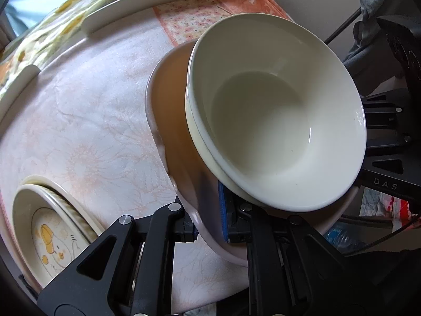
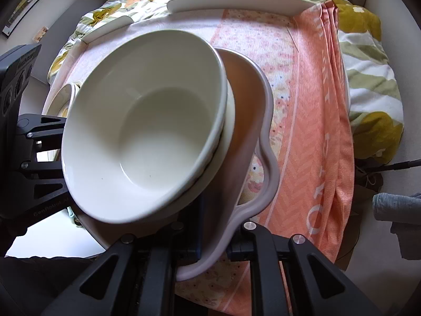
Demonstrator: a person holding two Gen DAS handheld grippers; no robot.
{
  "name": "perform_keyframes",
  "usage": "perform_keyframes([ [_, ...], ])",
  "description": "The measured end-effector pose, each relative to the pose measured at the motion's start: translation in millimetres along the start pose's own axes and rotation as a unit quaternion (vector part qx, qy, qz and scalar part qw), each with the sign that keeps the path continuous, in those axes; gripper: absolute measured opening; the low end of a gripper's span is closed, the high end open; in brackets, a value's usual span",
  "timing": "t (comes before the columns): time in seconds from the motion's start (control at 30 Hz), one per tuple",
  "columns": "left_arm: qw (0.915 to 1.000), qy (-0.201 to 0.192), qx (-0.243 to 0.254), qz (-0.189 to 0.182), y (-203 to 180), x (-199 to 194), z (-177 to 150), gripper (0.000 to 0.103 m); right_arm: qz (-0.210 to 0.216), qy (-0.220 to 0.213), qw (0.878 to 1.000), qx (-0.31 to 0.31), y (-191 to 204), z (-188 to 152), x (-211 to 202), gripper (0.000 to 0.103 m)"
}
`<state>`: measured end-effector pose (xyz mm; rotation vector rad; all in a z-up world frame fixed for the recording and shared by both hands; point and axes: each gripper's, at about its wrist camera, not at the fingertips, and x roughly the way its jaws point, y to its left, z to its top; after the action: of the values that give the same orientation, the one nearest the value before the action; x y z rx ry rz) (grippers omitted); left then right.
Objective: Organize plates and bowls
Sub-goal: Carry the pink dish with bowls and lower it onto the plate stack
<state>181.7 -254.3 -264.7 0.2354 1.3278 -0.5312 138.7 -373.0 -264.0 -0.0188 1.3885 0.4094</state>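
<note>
A pale pink bowl [image 1: 168, 121] with a wavy rim holds two nested white bowls [image 1: 276, 121] and hangs tilted above the cloth-covered table. My left gripper [image 1: 208, 226] is shut on its near rim. In the right wrist view the same pink bowl [image 2: 250, 142] and white bowls [image 2: 147, 131] fill the middle. My right gripper [image 2: 213, 250] is shut on the pink rim from the opposite side. Each gripper shows at the far side of the other's view.
A stack of cream plates with a yellow cartoon print [image 1: 52, 226] sits at the table's near left. The table's raised white rim [image 1: 147, 5] runs along the far edge. A folded orange towel [image 2: 315, 121] lies on the right. A floral quilt [image 2: 368, 79] lies beyond.
</note>
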Motion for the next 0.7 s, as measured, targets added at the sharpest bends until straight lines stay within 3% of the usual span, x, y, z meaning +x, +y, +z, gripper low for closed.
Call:
perform_keyframes([
  [0.33,0.9974,-0.059,-0.037,0.018,24.7,-74.9,3.3,0.01,-0.021,-0.043,0.998,-0.046,27.0,26.3,-57.4,0.012],
  [0.53,0.9937,-0.096,-0.049,0.033,60.2,-122.2,-12.5,0.01,-0.037,-0.067,0.994,-0.074,74.4,48.9,-84.3,0.012],
  [0.7,0.9928,-0.101,-0.061,0.019,105.8,-146.3,-41.5,0.01,-0.039,-0.083,0.993,-0.079,124.8,62.1,-85.1,0.012],
])
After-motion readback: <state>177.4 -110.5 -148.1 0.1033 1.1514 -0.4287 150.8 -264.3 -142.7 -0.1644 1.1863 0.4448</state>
